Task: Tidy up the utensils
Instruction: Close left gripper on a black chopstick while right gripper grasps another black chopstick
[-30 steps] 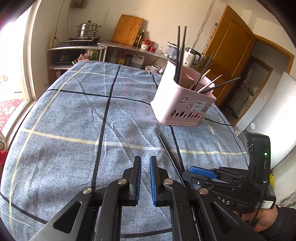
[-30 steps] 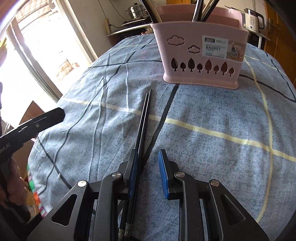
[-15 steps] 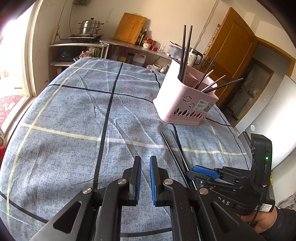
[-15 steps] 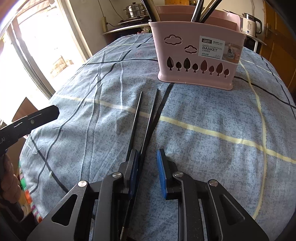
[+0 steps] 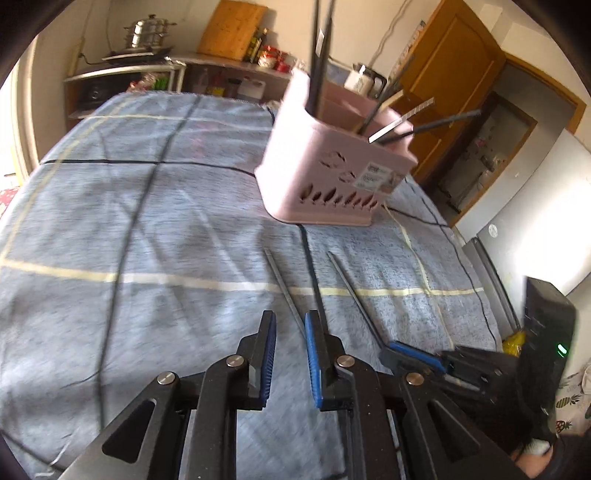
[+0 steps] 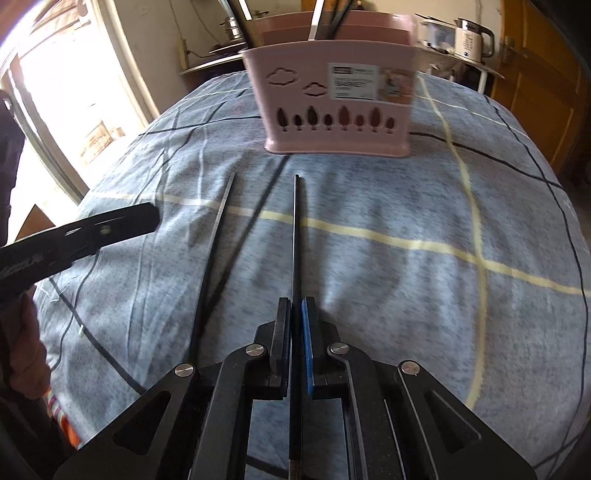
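A pink utensil basket (image 5: 332,173) stands on the blue checked cloth and holds several dark chopsticks; it also shows in the right wrist view (image 6: 338,99). My right gripper (image 6: 296,314) is shut on one black chopstick (image 6: 296,236) that points toward the basket. It also shows in the left wrist view (image 5: 410,356), with its chopstick (image 5: 354,295). A second black chopstick (image 6: 212,266) lies on the cloth to its left, also seen in the left wrist view (image 5: 284,291). My left gripper (image 5: 290,332) is open and empty, its tips near that lying chopstick; it also shows in the right wrist view (image 6: 85,236).
The table's cloth (image 5: 147,240) falls off at the left and right edges. Behind the table stand a shelf with a steel pot (image 5: 147,29), a cutting board (image 5: 232,29), a kettle (image 6: 472,38) and a wooden door (image 5: 450,85).
My right gripper has closed on one chopstick and drawn it apart from the other. My left gripper has opened wider and moved toward the lying chopstick. Both views have come closer to the basket.
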